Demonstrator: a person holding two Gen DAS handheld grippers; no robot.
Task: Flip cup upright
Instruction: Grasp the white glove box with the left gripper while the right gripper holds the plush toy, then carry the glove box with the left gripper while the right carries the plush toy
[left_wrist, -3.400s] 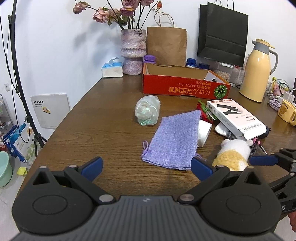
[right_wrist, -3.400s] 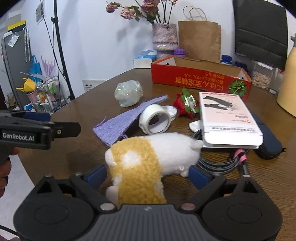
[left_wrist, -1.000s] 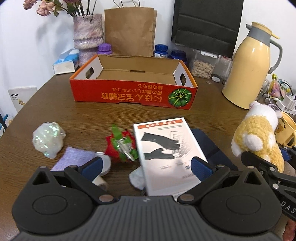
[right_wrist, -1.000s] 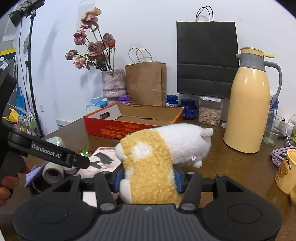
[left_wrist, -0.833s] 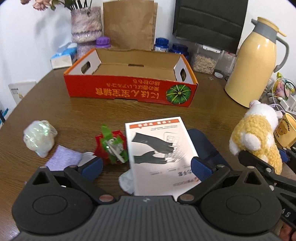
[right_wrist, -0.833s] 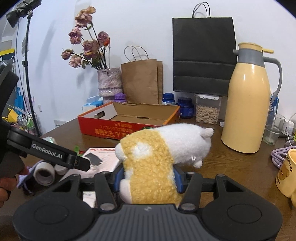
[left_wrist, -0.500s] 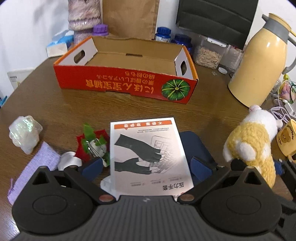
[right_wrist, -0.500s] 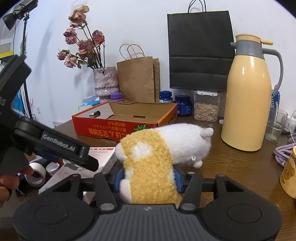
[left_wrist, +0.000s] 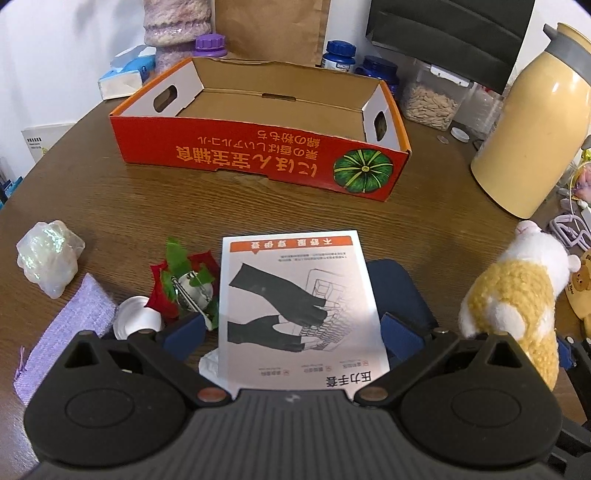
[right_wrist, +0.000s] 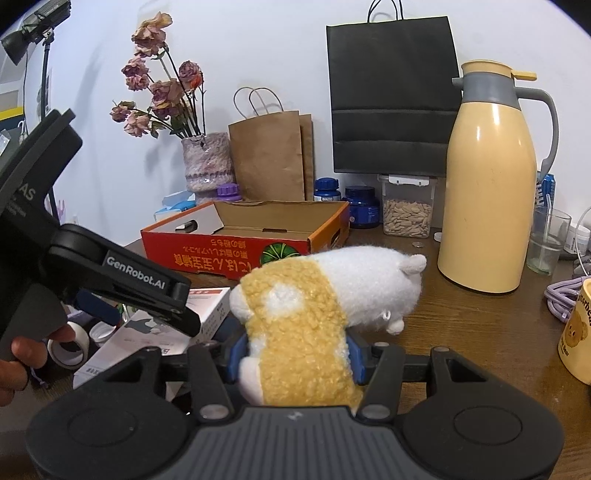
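So the white box (left_wrist: 299, 314) fills mid-frame with the left gripper (left_wrist: 293, 334) spread open over it. Right gripper (right_wrist: 293, 356) clamps the plush toy (right_wrist: 325, 302), probably clearing clutter. The toppled cup (left_wrist: 135, 323) sits lower left, rim facing us.

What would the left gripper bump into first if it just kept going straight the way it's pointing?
Most likely the white glove box. The open left gripper tilts down at the table, and that box lies flat right between its fingers, ahead of the orange cardboard tray. Depth is hard to judge here.
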